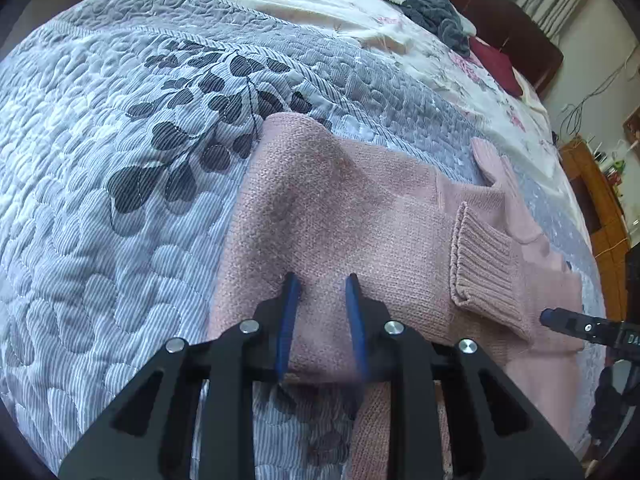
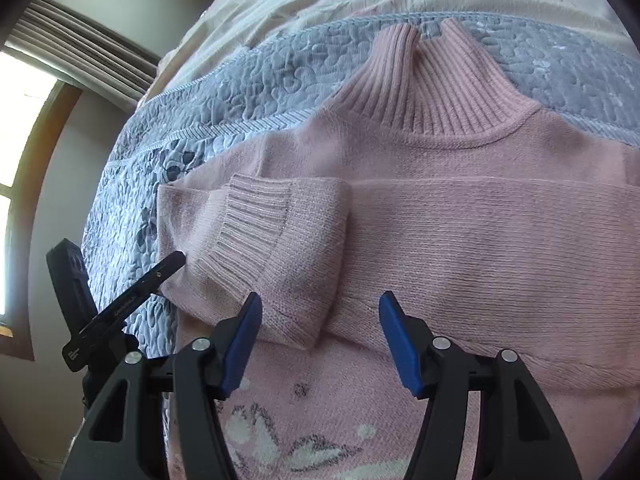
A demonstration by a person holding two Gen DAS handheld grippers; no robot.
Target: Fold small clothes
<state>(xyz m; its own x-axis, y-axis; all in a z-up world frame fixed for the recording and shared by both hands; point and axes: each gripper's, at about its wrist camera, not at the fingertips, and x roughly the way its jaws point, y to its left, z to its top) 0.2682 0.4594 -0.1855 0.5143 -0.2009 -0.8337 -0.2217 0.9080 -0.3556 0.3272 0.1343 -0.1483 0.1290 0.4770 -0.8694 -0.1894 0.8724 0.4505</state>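
Note:
A pink knitted turtleneck sweater (image 2: 480, 240) lies flat on the bed, its ribbed collar (image 2: 432, 92) pointing away. One sleeve is folded across the chest, and its ribbed cuff (image 2: 256, 220) rests on the body. My right gripper (image 2: 320, 312) hovers wide open over the sleeve's fold, with nothing gripped. My left gripper (image 1: 322, 280) sits at the sweater's (image 1: 340, 208) side edge. Its blue pads (image 1: 290, 312) stand a narrow gap apart with knit fabric lying between them. A right gripper finger (image 1: 560, 318) shows beside the cuff (image 1: 488, 272).
The sweater rests on a blue-grey quilted bedspread (image 1: 120, 160) with dark leaf prints. Beyond it lie a cream floral sheet (image 1: 320, 12), a heap of dark grey clothing (image 1: 424, 0) and a dark red cloth (image 1: 496, 64). A wooden headboard (image 1: 520, 28) and a window (image 2: 20, 140) border the bed.

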